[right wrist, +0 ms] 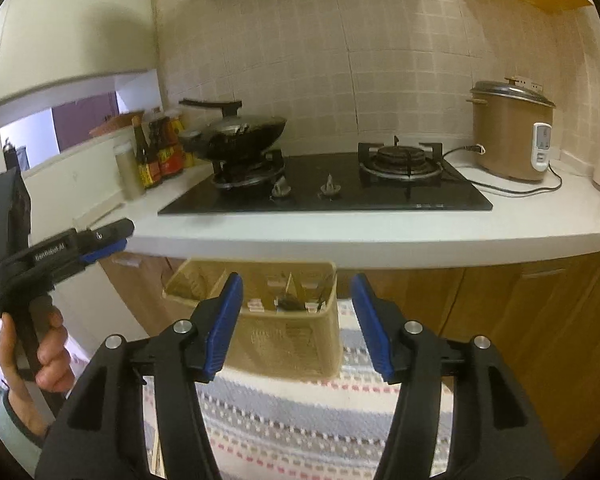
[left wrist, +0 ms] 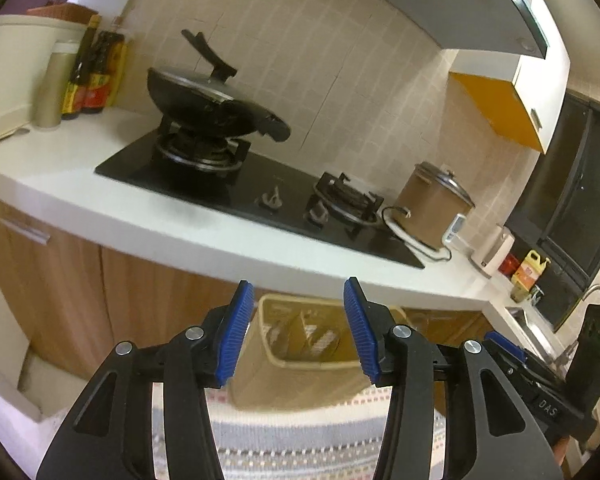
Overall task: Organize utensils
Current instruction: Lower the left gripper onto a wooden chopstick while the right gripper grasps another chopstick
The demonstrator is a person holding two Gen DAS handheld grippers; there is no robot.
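Observation:
My left gripper (left wrist: 298,300) is open and empty, held in front of the counter edge. My right gripper (right wrist: 296,292) is also open and empty. A beige plastic basket (right wrist: 300,344) stands on the floor under the counter, between the fingers of both views (left wrist: 260,368); some packets and a dark item lie inside it. No utensil is clearly visible. The left gripper also shows at the left of the right wrist view (right wrist: 112,242), held by a hand; the right gripper's tip shows at the right of the left wrist view (left wrist: 504,342).
A white counter (right wrist: 340,236) carries a black gas hob (right wrist: 324,196) with a black wok (right wrist: 244,132) on the left burner, sauce bottles (right wrist: 156,156) at left, a brown rice cooker (right wrist: 508,136) at right. Wooden cabinets (right wrist: 540,312) below. Striped rug (right wrist: 300,420) on the floor.

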